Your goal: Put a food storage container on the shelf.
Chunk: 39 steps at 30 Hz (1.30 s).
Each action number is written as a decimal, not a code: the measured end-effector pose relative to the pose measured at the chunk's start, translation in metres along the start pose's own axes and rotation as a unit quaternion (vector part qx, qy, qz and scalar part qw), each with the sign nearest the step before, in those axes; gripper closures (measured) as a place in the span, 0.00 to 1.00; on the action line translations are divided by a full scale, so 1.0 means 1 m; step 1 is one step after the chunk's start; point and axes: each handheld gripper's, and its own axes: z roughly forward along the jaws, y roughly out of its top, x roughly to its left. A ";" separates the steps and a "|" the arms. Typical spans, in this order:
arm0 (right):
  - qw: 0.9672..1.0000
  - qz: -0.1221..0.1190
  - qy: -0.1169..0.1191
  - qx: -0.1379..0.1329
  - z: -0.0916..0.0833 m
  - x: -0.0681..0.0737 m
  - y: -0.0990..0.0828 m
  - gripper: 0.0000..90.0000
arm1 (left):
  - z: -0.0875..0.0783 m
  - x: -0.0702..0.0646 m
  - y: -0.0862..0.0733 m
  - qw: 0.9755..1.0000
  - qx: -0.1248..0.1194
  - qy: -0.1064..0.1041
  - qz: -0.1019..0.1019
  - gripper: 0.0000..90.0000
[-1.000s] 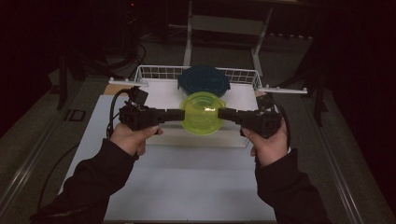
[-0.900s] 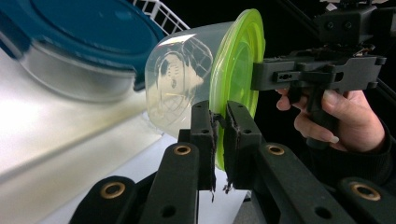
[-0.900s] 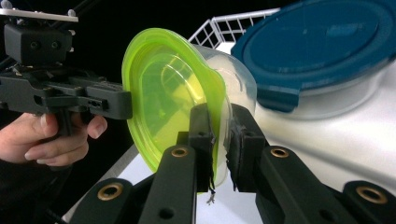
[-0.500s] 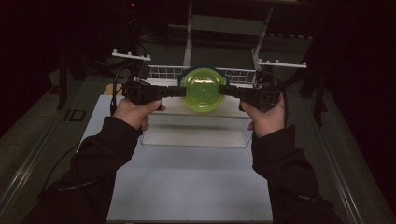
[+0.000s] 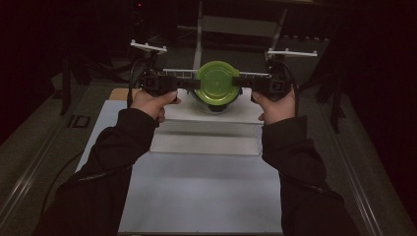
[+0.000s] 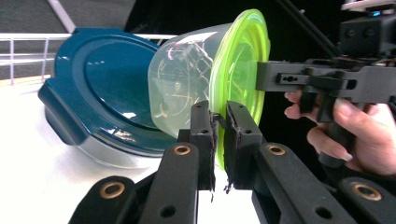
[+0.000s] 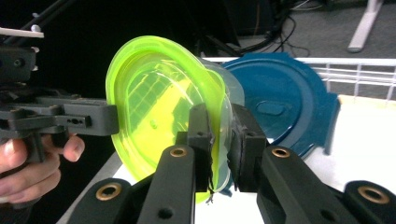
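A clear plastic container (image 6: 182, 84) with a lime-green lid (image 5: 218, 83) hangs in the air between both grippers, tipped on its side so the lid faces me in the high view. My left gripper (image 5: 194, 85) is shut on the lid's rim at its left edge; in the left gripper view its pads (image 6: 219, 140) pinch the green rim. On the opposite edge my right gripper (image 5: 240, 81) is shut too, its jaws (image 7: 221, 140) clamping the lid (image 7: 154, 107) and the container wall.
A dark blue lidded container (image 6: 102, 88) sits right behind the held one, against a white wire basket (image 7: 355, 70). A white raised board (image 5: 211, 129) lies below the hands on the pale table (image 5: 196, 196). Dark stands and cables surround the far end.
Both hands have carried the container up and away from me, toward the wire basket. It has tipped over, so the lid now faces the high camera.
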 end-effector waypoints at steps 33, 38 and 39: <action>0.998 0.069 -0.003 0.001 0.021 -0.027 0.026 0.74 | 0.021 0.022 0.013 0.998 -0.043 0.020 -0.049 0.80; 0.998 0.069 -0.011 0.006 0.027 -0.025 0.029 0.72 | 0.023 0.022 0.014 0.997 -0.046 0.019 -0.055 0.76; 0.998 0.069 -0.012 0.006 0.027 -0.025 0.030 0.73 | 0.023 0.022 0.014 0.997 -0.046 0.017 -0.055 0.76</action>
